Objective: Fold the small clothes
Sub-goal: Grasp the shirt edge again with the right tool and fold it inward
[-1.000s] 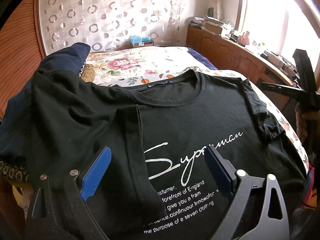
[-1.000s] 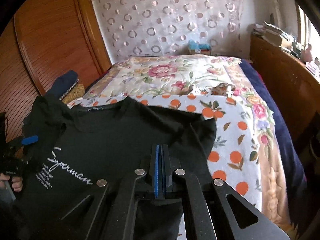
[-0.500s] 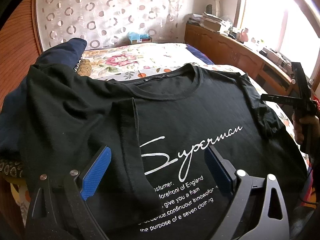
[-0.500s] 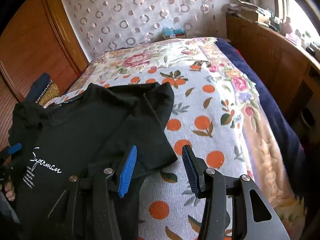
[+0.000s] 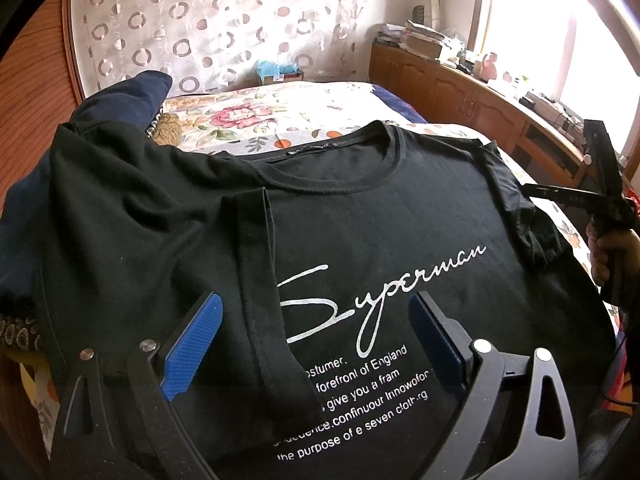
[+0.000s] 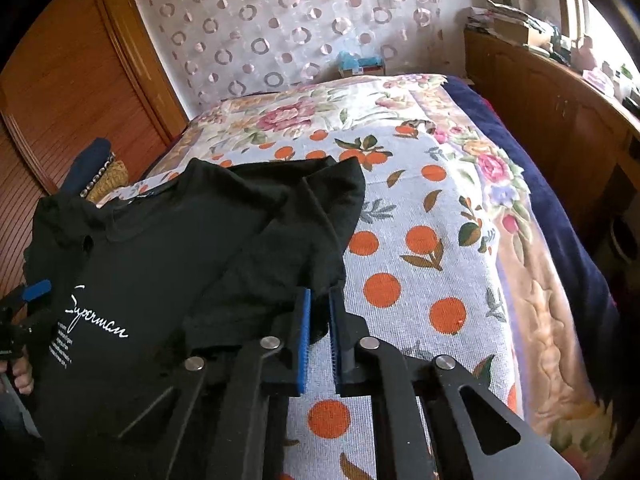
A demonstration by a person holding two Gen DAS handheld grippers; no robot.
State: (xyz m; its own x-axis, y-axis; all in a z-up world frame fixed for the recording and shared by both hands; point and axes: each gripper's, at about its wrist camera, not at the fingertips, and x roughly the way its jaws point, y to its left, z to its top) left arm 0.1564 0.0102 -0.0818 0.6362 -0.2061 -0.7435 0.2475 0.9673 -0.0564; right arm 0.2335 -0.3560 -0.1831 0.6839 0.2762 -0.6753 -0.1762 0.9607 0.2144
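T-shirt: black, spread print-side up on the bed; one sleeve is folded inward across the chest.
Right tongs: jaws have just been closing; the blue pads are nearly together on the edge of the other sleeve.
Left tongs: held wide apart above the print, nothing gripped.
Bed: covered by a sheet with orange dots.

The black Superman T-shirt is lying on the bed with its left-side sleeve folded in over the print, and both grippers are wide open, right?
Not quite: only the left gripper is open. The right wrist view shows the right gripper shut on the T-shirt's other sleeve. The rest holds.
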